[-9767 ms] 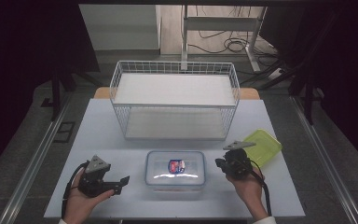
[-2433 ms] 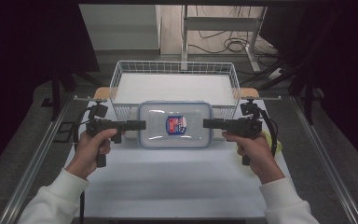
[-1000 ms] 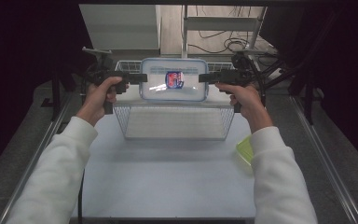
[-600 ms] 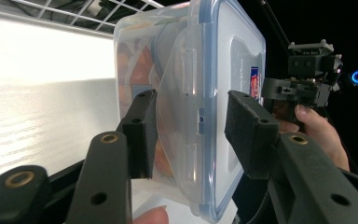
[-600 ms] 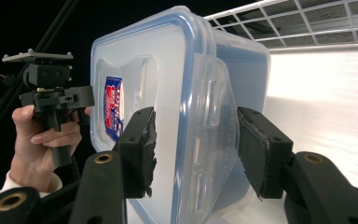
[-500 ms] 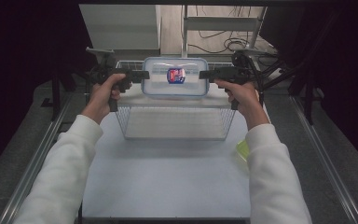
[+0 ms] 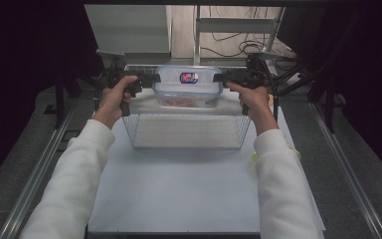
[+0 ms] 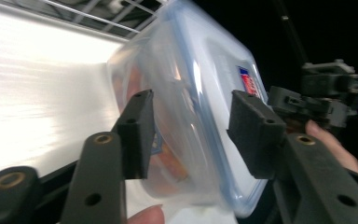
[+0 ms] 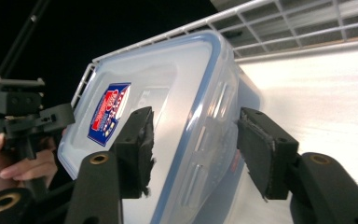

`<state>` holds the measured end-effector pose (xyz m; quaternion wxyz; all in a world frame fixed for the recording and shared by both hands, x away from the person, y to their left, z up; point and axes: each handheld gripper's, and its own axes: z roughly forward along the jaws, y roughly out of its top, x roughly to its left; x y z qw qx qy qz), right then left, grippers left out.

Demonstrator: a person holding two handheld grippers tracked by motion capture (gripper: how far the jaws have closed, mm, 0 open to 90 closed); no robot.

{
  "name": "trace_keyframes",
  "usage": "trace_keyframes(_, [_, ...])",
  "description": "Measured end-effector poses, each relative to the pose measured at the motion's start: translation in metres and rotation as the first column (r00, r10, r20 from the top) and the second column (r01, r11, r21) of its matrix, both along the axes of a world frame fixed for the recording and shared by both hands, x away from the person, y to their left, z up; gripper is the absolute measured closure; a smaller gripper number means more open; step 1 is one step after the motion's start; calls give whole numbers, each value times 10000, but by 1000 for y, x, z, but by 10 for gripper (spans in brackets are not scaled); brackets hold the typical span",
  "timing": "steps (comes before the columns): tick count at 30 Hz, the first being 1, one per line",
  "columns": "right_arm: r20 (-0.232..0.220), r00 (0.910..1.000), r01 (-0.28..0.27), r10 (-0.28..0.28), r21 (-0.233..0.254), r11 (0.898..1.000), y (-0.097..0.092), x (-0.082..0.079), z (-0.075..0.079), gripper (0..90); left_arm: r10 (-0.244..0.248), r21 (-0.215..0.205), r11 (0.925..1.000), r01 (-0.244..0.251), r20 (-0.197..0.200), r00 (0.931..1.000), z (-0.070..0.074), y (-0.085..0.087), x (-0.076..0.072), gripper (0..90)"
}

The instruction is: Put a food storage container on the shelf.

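Note:
A clear lidded container [image 7: 188, 84] with a red-blue label and orange contents sits tilted at the back of the white wire basket [image 7: 186, 145], its lid facing me. My left gripper [image 7: 154, 78] is at its left end and my right gripper [image 7: 218, 77] at its right end. In the left gripper view the container [image 8: 191, 70] lies between the jaws of my left gripper [image 8: 191, 98]. These jaws have just been opening, and a slim gap shows at the lid-side pad. In the right gripper view my right gripper [image 9: 196, 114] has its pads against the lid and base of the container [image 9: 186, 84].
The basket stands at the far end of a white table top [image 7: 179, 199]. A yellow-green lid [image 7: 254, 157] peeks out beside the right sleeve. Metal rails [image 7: 40, 169] run along both table sides. Dark stands and cables [image 7: 238, 45] lie behind the basket.
The container has sunk from above the basket's back rim down into the basket. It has tipped so that its lid faces me more. Both hands have stayed at its ends.

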<state>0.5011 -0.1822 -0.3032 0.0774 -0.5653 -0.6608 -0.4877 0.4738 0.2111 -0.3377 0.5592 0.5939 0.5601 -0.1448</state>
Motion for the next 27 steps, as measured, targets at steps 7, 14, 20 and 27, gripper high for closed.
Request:
trace_keyframes(7, [287,9994,198,-199,44,9998,-1,-5,0,455,124,278,9995,-138,472,9988,3,-3,-4,434])
trace_keyframes(14, [1102,9939,-7,3,42,10000,-14,-21,13,426,15,903,9958,-145,1431,9897,14,0,-21,347])
trace_keyframes(20, [2354,9667,-840,1003,-782,9934,-22,-53,18,407,-547,2138,9769,-22,2599,9641,19,-3,-57,331])
trace_keyframes(27, [3278,9257,-1512,1885,-1361,9791,-31,-96,12,381,-1370,2456,9679,542,3344,9324,10,-7,-106,295])
